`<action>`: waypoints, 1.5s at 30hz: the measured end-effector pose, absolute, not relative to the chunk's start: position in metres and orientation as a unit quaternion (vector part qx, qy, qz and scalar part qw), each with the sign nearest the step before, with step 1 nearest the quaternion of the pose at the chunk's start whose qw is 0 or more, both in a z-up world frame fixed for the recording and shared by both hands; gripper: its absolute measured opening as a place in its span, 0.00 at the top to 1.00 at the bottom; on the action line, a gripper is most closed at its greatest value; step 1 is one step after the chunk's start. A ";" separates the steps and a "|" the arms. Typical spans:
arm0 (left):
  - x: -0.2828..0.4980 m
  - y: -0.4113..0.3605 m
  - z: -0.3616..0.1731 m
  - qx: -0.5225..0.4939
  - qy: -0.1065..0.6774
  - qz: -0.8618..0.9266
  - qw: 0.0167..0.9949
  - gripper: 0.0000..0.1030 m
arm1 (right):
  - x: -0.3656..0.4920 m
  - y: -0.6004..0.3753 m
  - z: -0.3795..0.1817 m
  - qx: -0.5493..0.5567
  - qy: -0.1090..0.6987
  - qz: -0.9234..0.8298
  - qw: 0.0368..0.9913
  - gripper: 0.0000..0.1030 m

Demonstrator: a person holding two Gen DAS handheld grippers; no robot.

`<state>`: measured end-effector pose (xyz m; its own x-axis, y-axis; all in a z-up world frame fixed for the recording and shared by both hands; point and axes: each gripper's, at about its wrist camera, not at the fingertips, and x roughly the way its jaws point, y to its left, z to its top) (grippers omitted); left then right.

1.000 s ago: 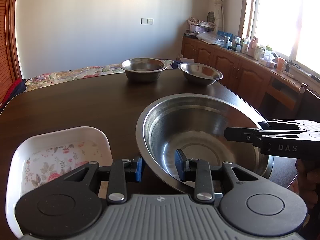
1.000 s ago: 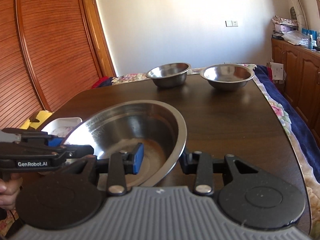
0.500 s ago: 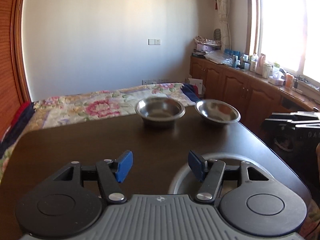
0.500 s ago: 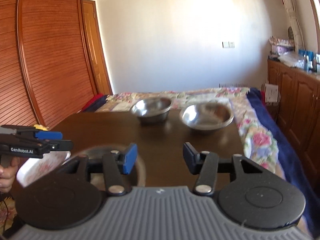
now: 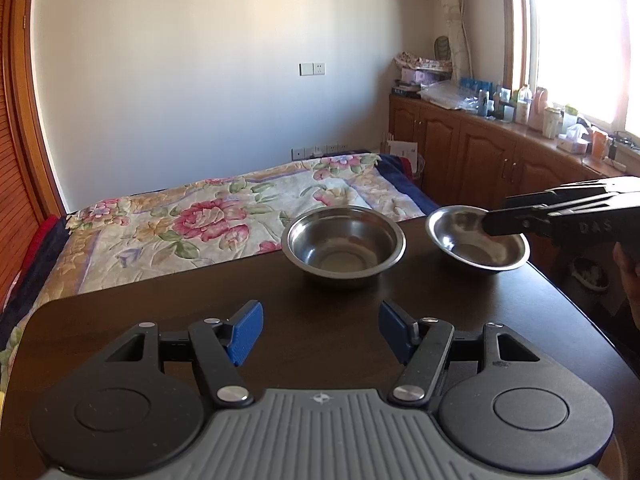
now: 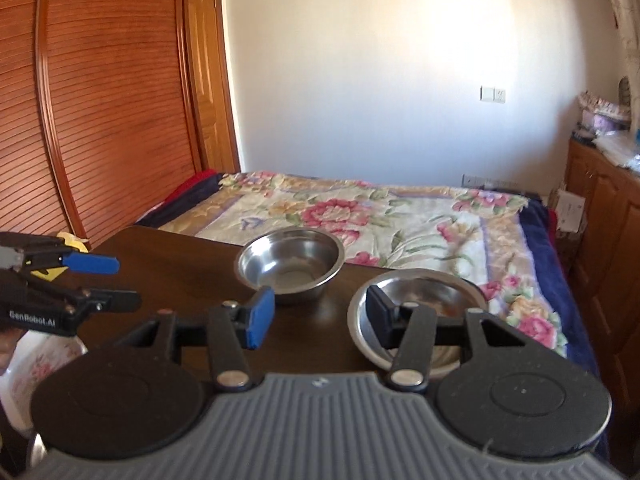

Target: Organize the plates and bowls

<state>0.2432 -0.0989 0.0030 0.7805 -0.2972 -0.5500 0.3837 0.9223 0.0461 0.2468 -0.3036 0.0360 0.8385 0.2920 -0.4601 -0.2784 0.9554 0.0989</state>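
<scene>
Two steel bowls stand at the far edge of the dark wooden table [image 5: 200, 320]. The deeper bowl [image 5: 343, 245] [image 6: 291, 265] is on the left, the shallower bowl [image 5: 476, 242] [image 6: 420, 300] on the right. My left gripper [image 5: 320, 332] is open and empty above the table, short of the deeper bowl. My right gripper [image 6: 318, 316] is open and empty, its right finger over the near rim of the shallower bowl; it also shows in the left wrist view [image 5: 560, 216]. A white floral dish [image 6: 36, 364] lies at the left. The large bowl is out of view.
A bed with a floral cover [image 5: 208, 216] lies beyond the table's far edge. Wooden cabinets with bottles [image 5: 500, 152] line the right wall. A slatted wooden wardrobe [image 6: 80, 100] stands on the left.
Both grippers let go of the large steel bowl, opened wide, rose and moved forward toward the two far bowls. The large bowl dropped out of view.
</scene>
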 end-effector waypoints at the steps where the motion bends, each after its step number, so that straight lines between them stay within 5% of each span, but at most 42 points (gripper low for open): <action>1: 0.249 -0.100 0.003 0.078 0.280 -0.182 0.939 0.35 | 0.254 -0.304 0.035 0.019 0.247 0.150 0.957 0.50; 17: 0.328 -0.104 -0.014 0.070 0.299 -0.179 0.935 0.36 | 0.332 -0.289 0.017 0.035 0.298 0.163 0.940 0.54; 21: 0.346 -0.103 -0.023 0.049 0.319 -0.179 0.929 0.45 | 0.346 -0.284 0.013 0.031 0.310 0.170 0.935 0.62; 32: 0.365 -0.105 -0.032 0.018 0.333 -0.185 0.924 0.57 | 0.363 -0.277 0.003 0.021 0.331 0.161 0.930 0.62; 37: 0.368 -0.105 -0.036 0.007 0.346 -0.184 0.920 0.76 | 0.367 -0.277 -0.002 0.031 0.344 0.166 0.924 0.64; 41: 0.365 -0.103 -0.035 0.008 0.352 -0.178 0.919 0.79 | 0.367 -0.274 -0.007 0.040 0.356 0.175 0.917 0.77; 45: 0.359 -0.097 -0.032 0.000 0.360 -0.177 0.916 0.82 | 0.361 -0.269 -0.005 0.043 0.356 0.177 0.917 0.80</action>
